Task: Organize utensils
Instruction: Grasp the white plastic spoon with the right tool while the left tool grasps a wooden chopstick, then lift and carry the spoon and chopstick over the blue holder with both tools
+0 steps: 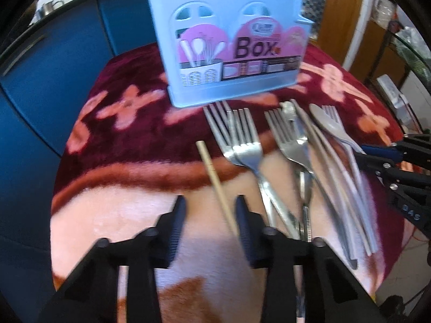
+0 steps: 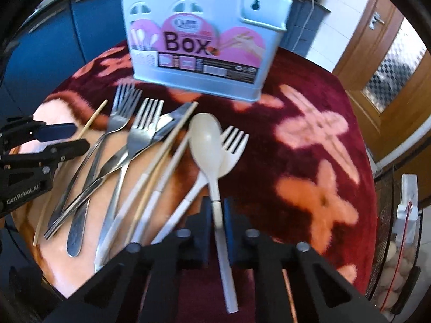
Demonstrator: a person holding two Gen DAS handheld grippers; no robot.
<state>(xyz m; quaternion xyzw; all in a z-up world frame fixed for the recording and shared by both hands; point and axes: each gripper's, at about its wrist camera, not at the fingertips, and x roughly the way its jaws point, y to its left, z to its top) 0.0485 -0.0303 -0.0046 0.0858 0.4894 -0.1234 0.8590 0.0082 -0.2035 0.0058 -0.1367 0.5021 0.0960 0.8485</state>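
A light blue utensil box (image 1: 229, 48) with a pink "Box" label stands at the back of the table; it also shows in the right wrist view (image 2: 204, 43). Several steel forks (image 1: 242, 145) and pale utensils lie in front of it. My left gripper (image 1: 211, 207) is open, its fingers either side of a wooden chopstick (image 1: 215, 180) lying on the cloth. My right gripper (image 2: 216, 210) is shut on the handle of a cream spoon (image 2: 206, 137), whose bowl overlaps a cream fork (image 2: 231, 145).
The table wears a red and pink flowered cloth (image 2: 317, 140). Blue cabinets (image 1: 54, 80) stand behind left. A wooden door (image 2: 390, 53) is at the right. A container of eggs (image 2: 398, 263) sits beside the table's right edge.
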